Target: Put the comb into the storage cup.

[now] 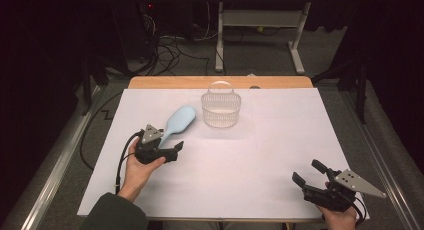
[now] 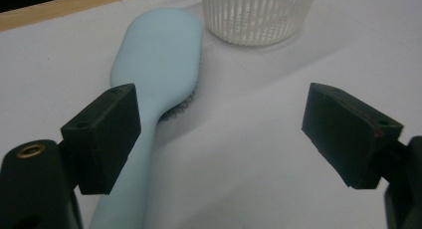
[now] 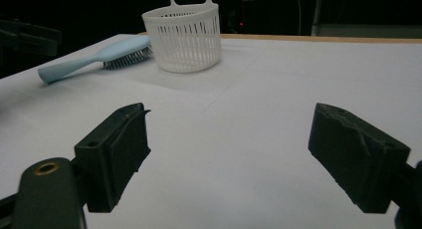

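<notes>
The brush (image 1: 178, 122) lies bristles down on the white sheet (image 1: 240, 180), its head just left of the basket (image 1: 220, 109). The left gripper (image 1: 172, 149) sits at the brush's handle end, jaws apart, one jaw over the handle. The right gripper (image 1: 307, 175) is well right of the brush, jaws apart with nothing between them.

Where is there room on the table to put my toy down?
The big white stretch between the basket and the right claw is bare, and so is the far right corner. It is crowded on the left, where the blue hairbrush lies beside the basket with the left claw at its handle.
</notes>
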{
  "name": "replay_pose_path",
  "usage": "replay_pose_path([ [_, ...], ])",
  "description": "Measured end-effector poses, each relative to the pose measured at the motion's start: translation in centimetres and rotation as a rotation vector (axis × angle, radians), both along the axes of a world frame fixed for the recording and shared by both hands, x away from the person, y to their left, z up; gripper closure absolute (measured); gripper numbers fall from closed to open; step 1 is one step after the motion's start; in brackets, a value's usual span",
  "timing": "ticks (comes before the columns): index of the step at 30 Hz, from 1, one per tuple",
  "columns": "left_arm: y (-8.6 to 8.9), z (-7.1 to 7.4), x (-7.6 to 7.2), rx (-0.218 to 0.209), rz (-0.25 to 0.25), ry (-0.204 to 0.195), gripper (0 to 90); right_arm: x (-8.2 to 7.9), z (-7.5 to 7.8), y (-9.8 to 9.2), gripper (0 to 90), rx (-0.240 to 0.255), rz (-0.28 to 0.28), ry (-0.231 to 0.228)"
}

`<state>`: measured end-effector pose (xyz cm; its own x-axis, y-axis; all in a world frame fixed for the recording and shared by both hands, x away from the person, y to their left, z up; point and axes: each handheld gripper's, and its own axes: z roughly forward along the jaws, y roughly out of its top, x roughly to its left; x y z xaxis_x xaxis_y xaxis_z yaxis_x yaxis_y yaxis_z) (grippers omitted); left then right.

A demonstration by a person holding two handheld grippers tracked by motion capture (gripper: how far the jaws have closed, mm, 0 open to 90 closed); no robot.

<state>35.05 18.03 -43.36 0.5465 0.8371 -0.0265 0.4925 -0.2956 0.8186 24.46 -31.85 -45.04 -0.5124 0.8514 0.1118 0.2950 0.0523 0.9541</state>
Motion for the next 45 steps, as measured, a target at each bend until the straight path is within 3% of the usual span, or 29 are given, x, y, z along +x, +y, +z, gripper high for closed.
replay_pose_path([
  [18,0.1,1.2,3.3,0.143,0.0,0.101,16.6,0.0,0.0,-0.1,16.5,0.002,-0.009,0.001],
  [27,0.0,1.5,4.5,0.179,0.0,0.131,19.7,0.1,0.0,-0.2,16.6,0.022,-0.007,0.022],
  [36,0.5,1.3,5.9,0.2,-0.007,0.19,22.6,0.2,-0.1,-0.1,17.1,-0.01,-0.01,0.028],
  [45,0.6,0.7,6.8,0.22,-0.019,0.267,27.4,0.2,-0.1,-0.1,17.1,-0.011,-0.01,0.028],
])
